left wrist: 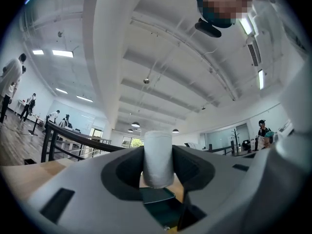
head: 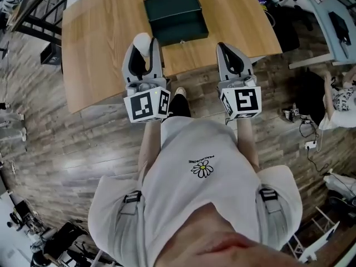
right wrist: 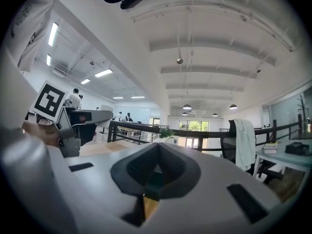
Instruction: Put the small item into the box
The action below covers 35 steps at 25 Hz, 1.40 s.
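Note:
A small white cylinder (head: 142,41) is clamped between the jaws of my left gripper (head: 143,46), held just above the near edge of the wooden table (head: 100,43). In the left gripper view the cylinder (left wrist: 158,159) stands upright between the dark pads. The dark green box (head: 176,14) lies with its lid down on the table, just beyond and to the right of that gripper. Its green top (left wrist: 158,199) shows below the jaws. My right gripper (head: 232,53) is shut with nothing in it, at the table's near edge, right of the box. Its tips meet in the right gripper view (right wrist: 157,164).
The table's near edge runs right under both grippers, with wood-plank floor (head: 67,149) beneath me. A person (head: 339,102) sits at the right by cables on the floor. A grey desk (head: 328,21) stands at the upper right, and a black railing (head: 33,15) at the upper left.

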Tool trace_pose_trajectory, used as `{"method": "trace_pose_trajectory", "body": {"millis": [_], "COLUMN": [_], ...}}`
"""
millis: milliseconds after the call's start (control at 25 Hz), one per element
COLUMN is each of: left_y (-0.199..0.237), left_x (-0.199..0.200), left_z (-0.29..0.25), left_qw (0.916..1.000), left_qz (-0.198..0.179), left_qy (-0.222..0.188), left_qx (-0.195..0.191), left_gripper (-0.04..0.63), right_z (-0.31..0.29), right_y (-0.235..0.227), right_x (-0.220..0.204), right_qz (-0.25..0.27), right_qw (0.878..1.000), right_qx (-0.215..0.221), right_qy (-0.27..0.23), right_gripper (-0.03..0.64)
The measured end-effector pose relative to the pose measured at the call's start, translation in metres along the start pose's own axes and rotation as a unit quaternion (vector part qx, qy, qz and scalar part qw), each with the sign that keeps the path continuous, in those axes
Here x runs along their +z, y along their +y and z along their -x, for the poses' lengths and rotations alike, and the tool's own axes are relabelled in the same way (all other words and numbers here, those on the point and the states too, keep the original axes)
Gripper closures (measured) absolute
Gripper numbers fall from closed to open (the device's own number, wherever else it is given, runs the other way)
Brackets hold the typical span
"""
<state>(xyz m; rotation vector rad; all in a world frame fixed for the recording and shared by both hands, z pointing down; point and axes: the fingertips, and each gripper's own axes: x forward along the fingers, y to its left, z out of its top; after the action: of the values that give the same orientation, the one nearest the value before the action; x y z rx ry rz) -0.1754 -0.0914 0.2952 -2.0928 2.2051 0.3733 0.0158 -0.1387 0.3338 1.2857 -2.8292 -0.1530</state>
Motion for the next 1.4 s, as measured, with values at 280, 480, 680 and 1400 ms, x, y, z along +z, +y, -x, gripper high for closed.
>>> {"method": "trace_pose_trajectory", "body": {"millis": [280, 480, 680, 1400], "left_y": [0.033, 0.067, 0.073, 0.081], "left_x": [-0.005, -0.009, -0.031, -0.045], "left_z": [-0.101, -0.141, -0.146, -0.169], "left_qw": [0.9959, 0.9981, 0.9984, 0.9986], "left_qz": [0.005, 0.015, 0.02, -0.001], "left_qy": [0.03, 0.022, 0.044, 0.053], "left_qx": [-0.086, -0.056, -0.029, 0.003], "left_gripper": [0.41, 0.41, 0.41, 0.41], "right_z": [-0.103, -0.155, -0.182, -0.222], "right_y": [-0.004, -0.004, -0.012, -0.022], "right_x": [0.017, 0.016, 0.011, 0.006], "right_qz": [0.007, 0.008, 0.0, -0.025], "right_qw": [1.0, 1.0, 0.999, 0.998], "right_qx": [-0.017, -0.005, 0.024, 0.054], "right_qy": [0.023, 0.03, 0.023, 0.017], "right_gripper": [0.611, 0.611, 0.611, 0.611]}}
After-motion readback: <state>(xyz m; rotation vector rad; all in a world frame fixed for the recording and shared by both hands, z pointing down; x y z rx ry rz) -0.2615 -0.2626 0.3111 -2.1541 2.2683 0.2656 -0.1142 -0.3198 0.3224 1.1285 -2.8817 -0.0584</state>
